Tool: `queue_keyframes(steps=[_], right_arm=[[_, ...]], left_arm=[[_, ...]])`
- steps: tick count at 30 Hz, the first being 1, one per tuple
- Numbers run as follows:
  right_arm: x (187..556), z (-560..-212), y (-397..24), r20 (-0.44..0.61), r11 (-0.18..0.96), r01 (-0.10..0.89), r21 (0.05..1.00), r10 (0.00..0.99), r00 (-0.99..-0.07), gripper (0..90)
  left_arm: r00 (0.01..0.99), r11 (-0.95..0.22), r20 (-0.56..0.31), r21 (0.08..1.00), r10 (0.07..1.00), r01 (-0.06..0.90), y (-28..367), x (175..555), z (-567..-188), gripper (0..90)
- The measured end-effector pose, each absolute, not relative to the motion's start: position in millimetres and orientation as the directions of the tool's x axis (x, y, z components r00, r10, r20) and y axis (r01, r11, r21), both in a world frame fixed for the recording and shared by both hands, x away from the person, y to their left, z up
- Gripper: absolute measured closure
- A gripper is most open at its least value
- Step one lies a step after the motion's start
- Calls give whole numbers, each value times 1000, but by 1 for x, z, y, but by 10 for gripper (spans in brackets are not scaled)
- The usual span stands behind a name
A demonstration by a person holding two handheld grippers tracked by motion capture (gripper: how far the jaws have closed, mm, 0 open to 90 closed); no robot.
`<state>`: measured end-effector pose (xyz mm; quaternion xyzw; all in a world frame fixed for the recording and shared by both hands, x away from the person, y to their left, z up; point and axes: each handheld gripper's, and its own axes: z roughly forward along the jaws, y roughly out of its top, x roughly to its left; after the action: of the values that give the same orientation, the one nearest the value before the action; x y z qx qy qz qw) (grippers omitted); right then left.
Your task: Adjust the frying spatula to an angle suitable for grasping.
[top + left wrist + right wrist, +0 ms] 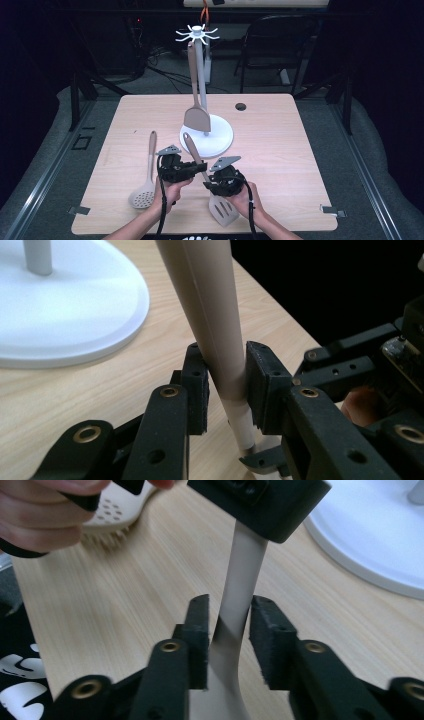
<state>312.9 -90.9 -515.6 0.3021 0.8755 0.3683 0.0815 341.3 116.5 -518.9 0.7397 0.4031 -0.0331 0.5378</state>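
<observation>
**Both grippers on one spatula**

The slotted spatula (215, 192) lies slanted just in front of the white stand base (220, 142), handle toward it. The left gripper (226, 382) pinches the handle from the left; the right gripper (229, 630) straddles the neck nearer the blade, jaws parted, not pressing. Both hands reach forward, close together.
</observation>
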Motion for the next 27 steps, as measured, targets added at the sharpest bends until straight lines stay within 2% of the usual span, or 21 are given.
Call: queue_keyframes(steps=[4,5,6,7,8,10,16,27], right_arm=[[311,-507,-96,62,551,459,697,592,-804,442],[311,-507,-96,62,551,459,697,592,-804,442],[311,-505,-100,50,553,460,695,601,-798,338],[311,-505,-100,50,553,460,695,601,-798,338],[312,-504,-105,47,555,471,686,611,-790,237],[314,-503,-109,59,549,480,684,614,-787,161],[317,-499,-122,54,542,483,688,625,-778,98],[326,-494,-141,41,534,502,680,656,-754,83]], left_arm=[[673,-75,-492,774,553,628,121,341,-515,736],[673,-75,-492,774,553,628,121,341,-515,739],[672,-66,-494,777,552,625,122,341,-514,743],[672,-59,-496,780,549,623,123,341,-513,743],[675,-47,-500,784,543,619,124,340,-510,751],[680,-40,-499,790,538,611,126,340,-507,758],[689,-26,-483,809,541,587,130,338,-499,769],[719,-28,-462,831,518,555,136,336,-484,770]])
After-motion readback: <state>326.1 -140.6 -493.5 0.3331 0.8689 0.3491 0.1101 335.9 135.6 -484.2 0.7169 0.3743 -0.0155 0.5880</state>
